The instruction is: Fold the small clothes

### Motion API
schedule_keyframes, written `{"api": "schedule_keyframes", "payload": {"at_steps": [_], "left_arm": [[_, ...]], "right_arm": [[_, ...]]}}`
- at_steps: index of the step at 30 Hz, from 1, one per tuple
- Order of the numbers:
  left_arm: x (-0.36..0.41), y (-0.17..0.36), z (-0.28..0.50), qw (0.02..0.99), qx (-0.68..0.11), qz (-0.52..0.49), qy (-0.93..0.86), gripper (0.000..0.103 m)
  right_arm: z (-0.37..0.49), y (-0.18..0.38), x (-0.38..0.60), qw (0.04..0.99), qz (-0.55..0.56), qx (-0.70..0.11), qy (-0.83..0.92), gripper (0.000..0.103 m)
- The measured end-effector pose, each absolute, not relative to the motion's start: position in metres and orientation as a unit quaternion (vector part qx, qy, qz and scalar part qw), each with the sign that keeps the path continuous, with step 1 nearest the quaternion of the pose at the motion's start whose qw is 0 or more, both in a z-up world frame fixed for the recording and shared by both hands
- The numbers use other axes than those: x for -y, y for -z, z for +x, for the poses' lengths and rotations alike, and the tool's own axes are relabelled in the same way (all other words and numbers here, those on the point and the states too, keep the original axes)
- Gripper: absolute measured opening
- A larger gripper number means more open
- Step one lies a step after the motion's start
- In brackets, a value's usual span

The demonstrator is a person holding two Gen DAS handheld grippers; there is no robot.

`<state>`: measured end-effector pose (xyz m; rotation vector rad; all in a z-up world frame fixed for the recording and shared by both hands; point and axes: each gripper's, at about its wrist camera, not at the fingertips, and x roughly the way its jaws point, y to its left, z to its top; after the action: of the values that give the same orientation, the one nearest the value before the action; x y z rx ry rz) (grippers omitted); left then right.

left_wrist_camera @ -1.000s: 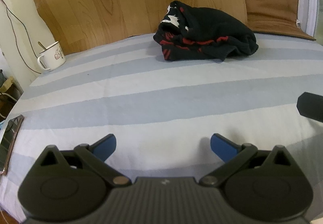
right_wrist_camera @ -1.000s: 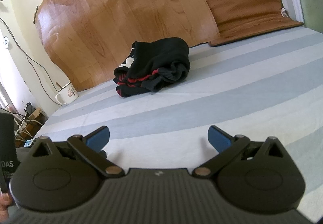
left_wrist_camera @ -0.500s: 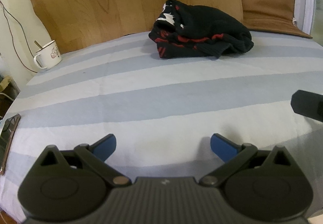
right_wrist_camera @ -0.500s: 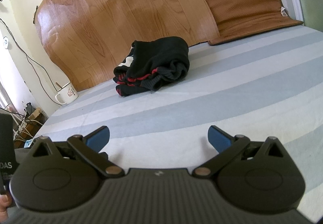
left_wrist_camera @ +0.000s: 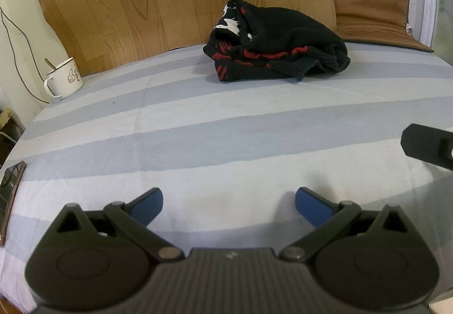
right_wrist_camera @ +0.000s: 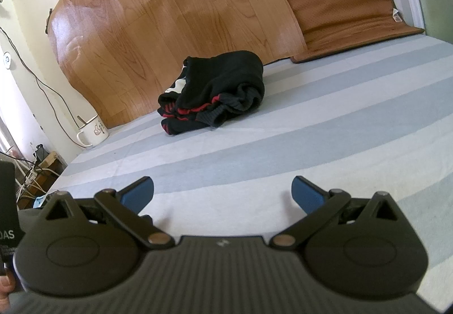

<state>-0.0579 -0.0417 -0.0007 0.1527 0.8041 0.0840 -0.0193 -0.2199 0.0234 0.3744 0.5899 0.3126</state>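
A: Where did you have the left gripper [left_wrist_camera: 228, 202]?

B: You held it low over the striped sheet [left_wrist_camera: 198, 127], its blue pads [left_wrist_camera: 148, 205] spread wide with only bare bedding between them. It gripped nothing.

A: And the right gripper [right_wrist_camera: 222, 195]?

B: Same state. Its blue-tipped fingers [right_wrist_camera: 307, 196] stood far apart above the sheet [right_wrist_camera: 311, 121], nothing between them. A black edge of it showed at the right border of the left wrist view [left_wrist_camera: 427, 145].

A: Where was the garment?

B: The black garment [left_wrist_camera: 277, 45] lay in a crumpled heap on the far part of the bed, well apart from both grippers, with red stripes and a white patch showing in its folds. In the right wrist view it sat left of centre [right_wrist_camera: 218, 90], close to the wood-pattern sheet [right_wrist_camera: 170, 17] leaning on the wall.

A: Anything else you logged?

B: A white mug [left_wrist_camera: 64, 80] with a spoon handle in it stood at the far left corner of the bed. A brown mat [right_wrist_camera: 345, 5] leaned against the wall at the far right. A dark flat object [left_wrist_camera: 11, 198] lay at the left edge; you could not tell what it was.
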Motion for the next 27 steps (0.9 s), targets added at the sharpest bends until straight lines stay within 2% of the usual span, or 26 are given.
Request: {"api": "schedule_keyframes", "payload": {"at_steps": [27], "left_arm": [[0.0437,0.0008,-0.0581,0.916,-0.393,0.074,-0.036,0.103]], "right_arm": [[-0.0185,-0.0234,0.221,0.927,0.183,-0.288,-0.153,0.103]]}}
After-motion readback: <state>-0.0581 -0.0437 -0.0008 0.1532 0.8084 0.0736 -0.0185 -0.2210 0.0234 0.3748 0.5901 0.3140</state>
